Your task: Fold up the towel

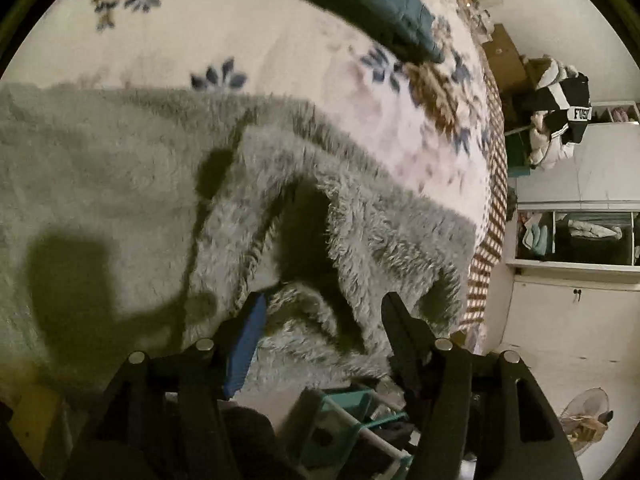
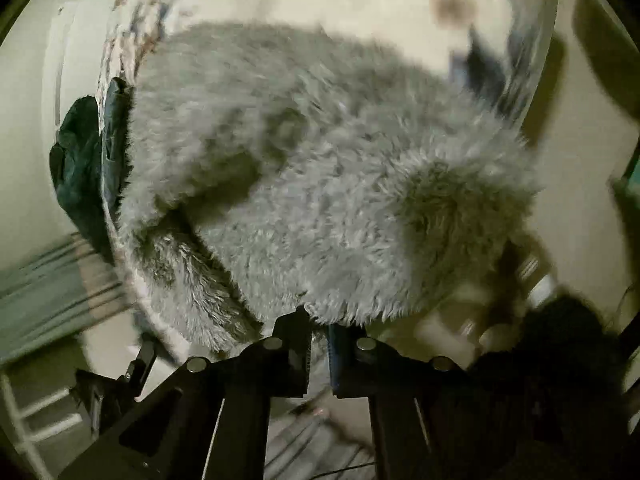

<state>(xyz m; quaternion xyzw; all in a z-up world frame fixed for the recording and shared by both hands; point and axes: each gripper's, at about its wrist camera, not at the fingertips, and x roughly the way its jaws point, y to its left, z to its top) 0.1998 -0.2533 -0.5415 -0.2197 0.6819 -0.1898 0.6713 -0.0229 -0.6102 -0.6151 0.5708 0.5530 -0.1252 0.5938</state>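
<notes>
The right gripper point(image 2: 318, 320) has its fingers pressed nearly together, and they pinch the near hem of the grey fluffy towel point(image 2: 320, 184) right at the tips. From this point the towel runs away from the fingers, over the bed edge and onto the bed.

The left gripper point(image 1: 324, 304) has its fingers spread. A raised fold of the towel point(image 1: 352, 240) lies between them and just past the tips, but the fingers do not press on it, so this hand holds nothing.

The towel lies on the bed point(image 1: 280, 52), on a flowered cover, close to the near edge. Its corner toward the bed's side edge already lies doubled over the rest. In the left view the flat part spreads far toward the left, so I judge the long axis runs along the near edge of the bed.

A dark green cloth point(image 1: 360, 0) lies well apart, toward the far edge.

For the coming move the right hand is the ready one. The towel lies ahead of it, so the pinched hem must travel forward, over the flat part.
</notes>
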